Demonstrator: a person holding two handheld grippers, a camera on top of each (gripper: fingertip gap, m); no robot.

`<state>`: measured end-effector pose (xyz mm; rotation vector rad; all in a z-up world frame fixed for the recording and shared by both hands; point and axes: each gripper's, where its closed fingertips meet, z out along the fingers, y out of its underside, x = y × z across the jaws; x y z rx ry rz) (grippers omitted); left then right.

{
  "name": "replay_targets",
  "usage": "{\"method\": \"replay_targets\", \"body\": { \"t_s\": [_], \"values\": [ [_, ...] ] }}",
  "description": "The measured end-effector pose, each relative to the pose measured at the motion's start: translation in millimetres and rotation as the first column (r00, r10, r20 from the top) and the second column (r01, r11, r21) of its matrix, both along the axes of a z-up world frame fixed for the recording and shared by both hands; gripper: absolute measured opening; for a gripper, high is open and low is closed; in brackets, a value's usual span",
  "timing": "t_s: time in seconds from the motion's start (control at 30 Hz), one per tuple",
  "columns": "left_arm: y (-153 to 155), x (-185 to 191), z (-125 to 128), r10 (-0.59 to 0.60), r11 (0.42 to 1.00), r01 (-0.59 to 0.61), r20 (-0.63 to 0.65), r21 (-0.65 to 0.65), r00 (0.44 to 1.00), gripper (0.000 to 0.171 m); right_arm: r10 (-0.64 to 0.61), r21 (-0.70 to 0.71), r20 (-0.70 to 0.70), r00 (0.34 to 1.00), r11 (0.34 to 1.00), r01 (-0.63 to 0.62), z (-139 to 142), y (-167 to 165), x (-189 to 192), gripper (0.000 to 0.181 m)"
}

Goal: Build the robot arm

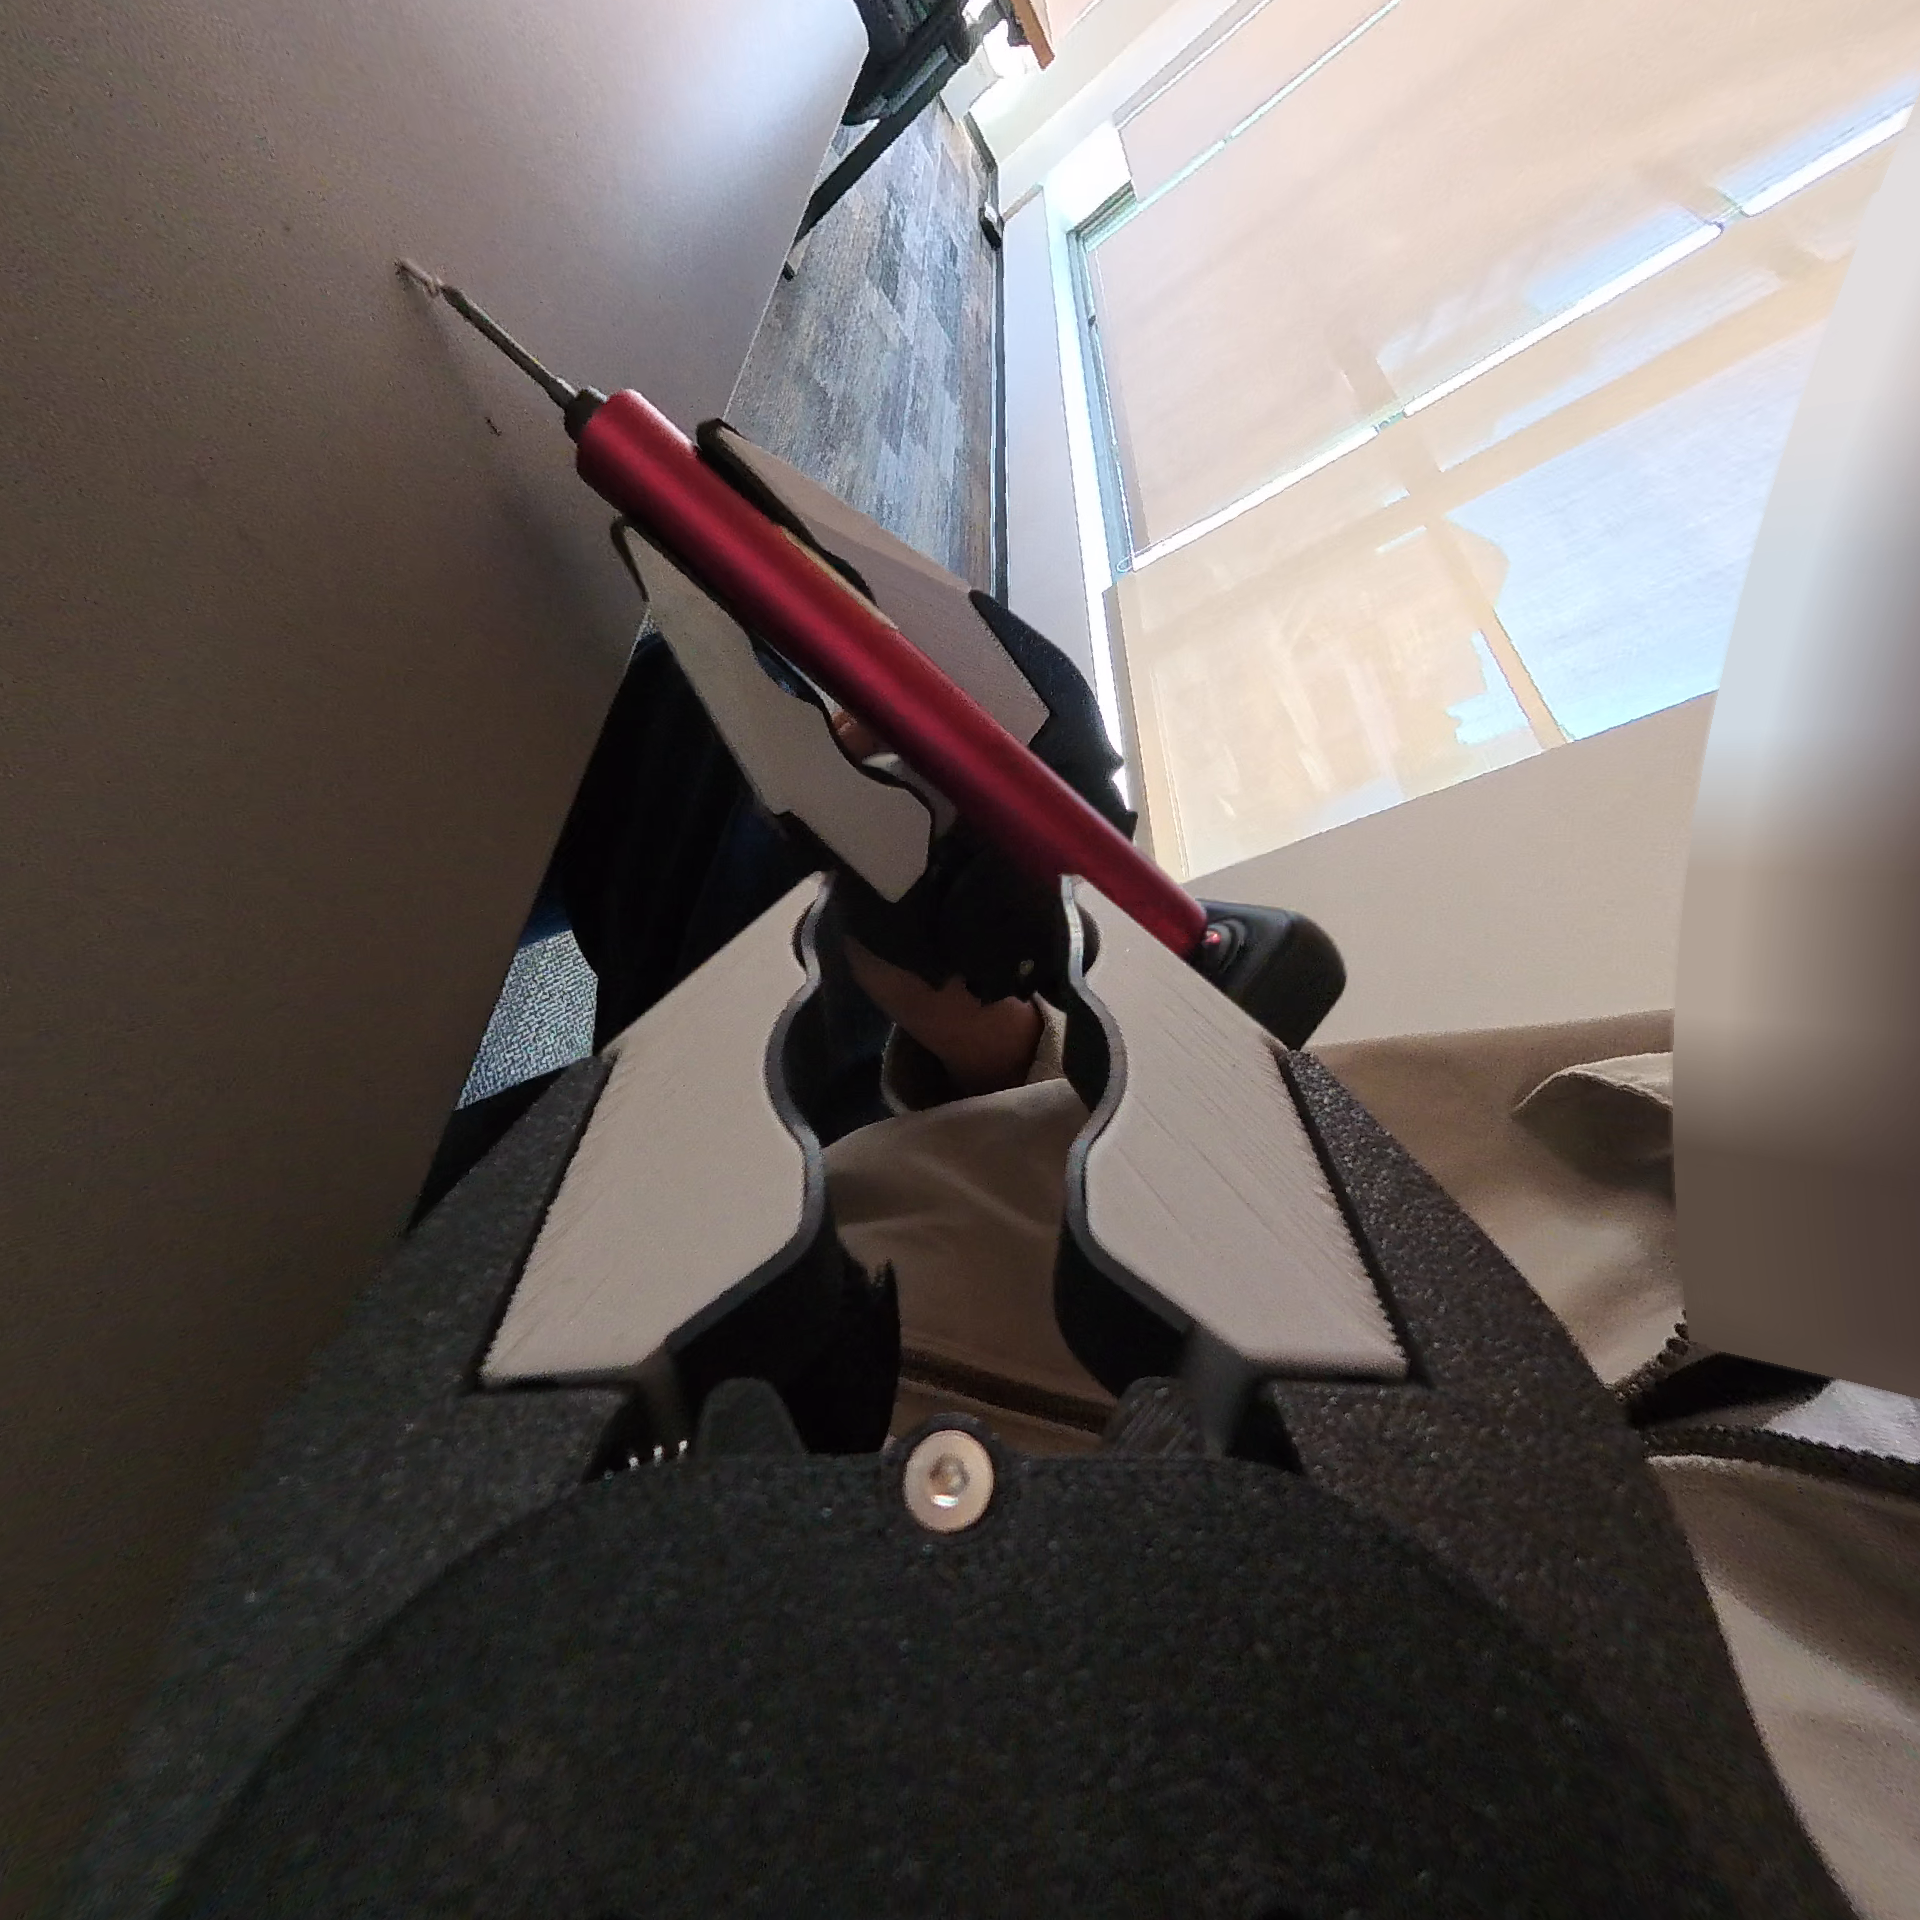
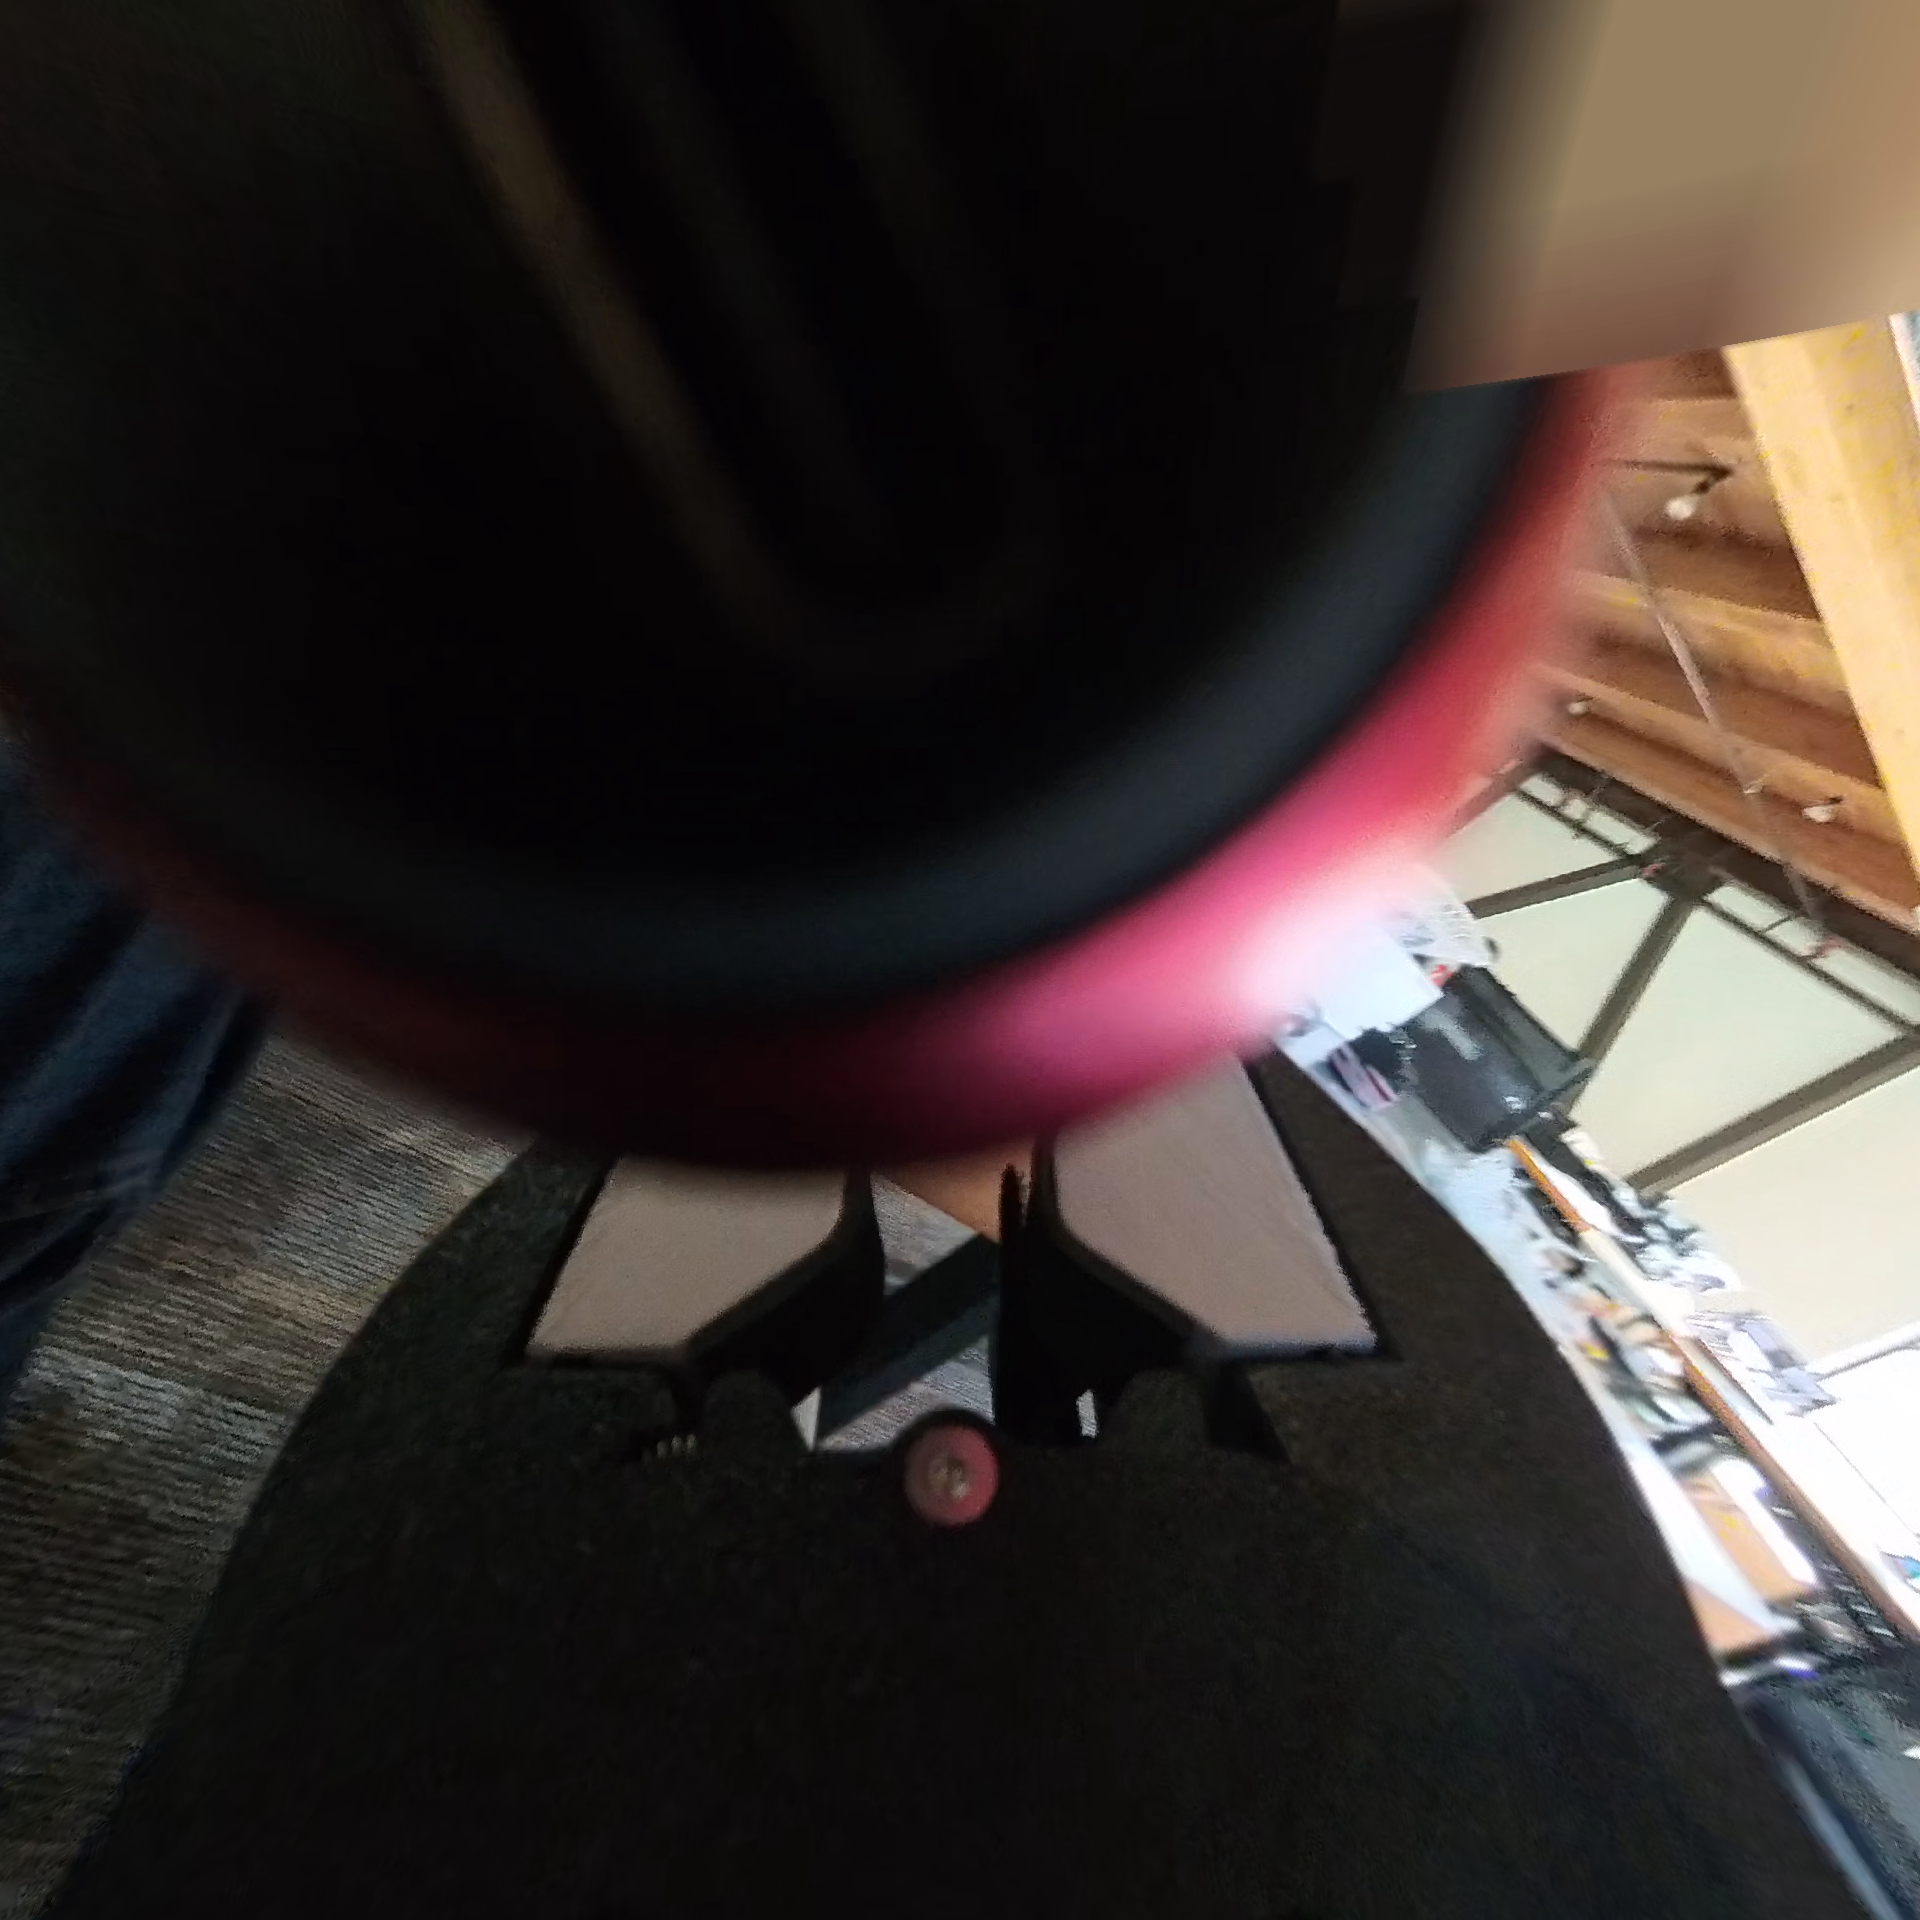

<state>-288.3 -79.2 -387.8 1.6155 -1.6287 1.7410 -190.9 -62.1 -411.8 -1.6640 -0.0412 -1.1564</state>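
A red pen-shaped screwdriver (image 1: 883, 665) with a thin metal bit is held in my right gripper (image 1: 675, 483), which is shut on its barrel. The bit tip (image 1: 416, 272) touches a small mark on a flat grey panel (image 1: 260, 727) on the left. My left gripper (image 1: 951, 904) is open and empty, just behind the right gripper and below the screwdriver's rear end. In the right wrist view the screwdriver's blurred red and black rear end (image 2: 1039, 1018) fills most of the frame and hides the fingertips; only the white finger bases (image 2: 707, 1257) show.
A person's beige sleeve (image 1: 1039, 1174) lies behind the left fingers. Grey carpet (image 1: 883, 343) and a large window with a blind (image 1: 1455, 468) are beyond. The right wrist view shows carpet (image 2: 208, 1299), wooden beams (image 2: 1714, 623) and cluttered desks (image 2: 1558, 1299).
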Motion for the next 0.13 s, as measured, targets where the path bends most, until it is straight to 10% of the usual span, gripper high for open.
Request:
{"method": "replay_targets", "body": {
  "t_s": [0.03,0.13],
  "values": [
    [1.1,0.4,1.6,0.000,1.000,0.000,0.010,0.001,1.000,0.040,0.015,0.025,-0.031,0.999,1.000,-0.014,1.6,-0.7,0.1,0.175],
    [5.8,3.4,6.5,-0.002,1.000,0.001,0.054,0.028,0.999,0.041,0.083,0.127,-0.150,0.985,0.990,-0.064,9.8,-4.1,1.2,0.173]
  ]
}}
